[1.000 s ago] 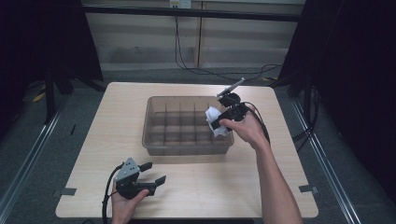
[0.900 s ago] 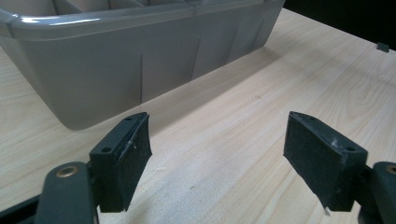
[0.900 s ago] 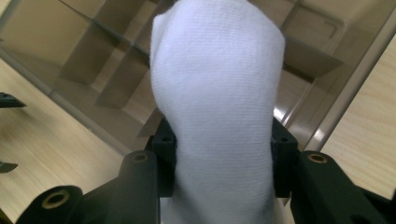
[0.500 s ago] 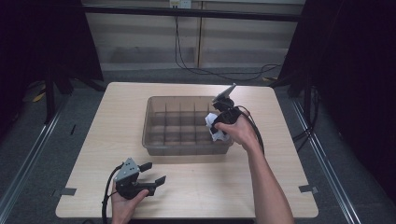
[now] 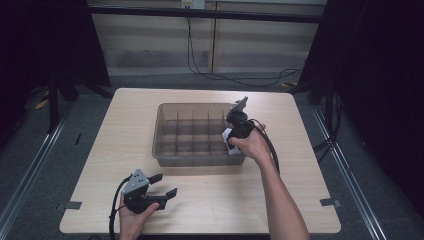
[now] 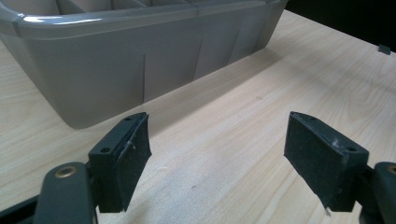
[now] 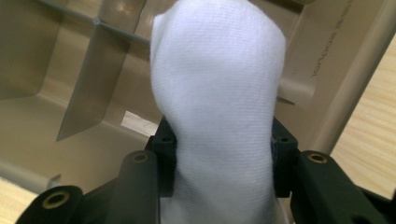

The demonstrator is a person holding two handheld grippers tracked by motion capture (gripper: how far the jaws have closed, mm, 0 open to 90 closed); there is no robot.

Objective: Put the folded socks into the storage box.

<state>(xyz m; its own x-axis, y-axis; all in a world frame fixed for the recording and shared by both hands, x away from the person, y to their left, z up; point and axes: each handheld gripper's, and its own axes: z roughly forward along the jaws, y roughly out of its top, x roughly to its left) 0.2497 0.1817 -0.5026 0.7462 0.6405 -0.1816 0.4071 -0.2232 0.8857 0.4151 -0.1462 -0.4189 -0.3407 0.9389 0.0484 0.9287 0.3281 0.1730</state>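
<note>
Now the right hand-held gripper (image 5: 231,142) has come down from above the rim into the near right corner of the translucent grey plastic divided bin (image 5: 165,150), carrying a bundled white knit sock (image 7: 217,93) clamped between its two black jaws. A second ago the sock was held higher, over the bin's right side; it now hangs low over a corner compartment, not yet let go. To my eye that means the placing is nearly done, and what remains is to open the jaws. The left hand-held gripper (image 5: 159,186) rests on the pale wooden surface (image 5: 310,190) in front of the bin, unmoved, its jaws spread wide with nothing between them.
</note>
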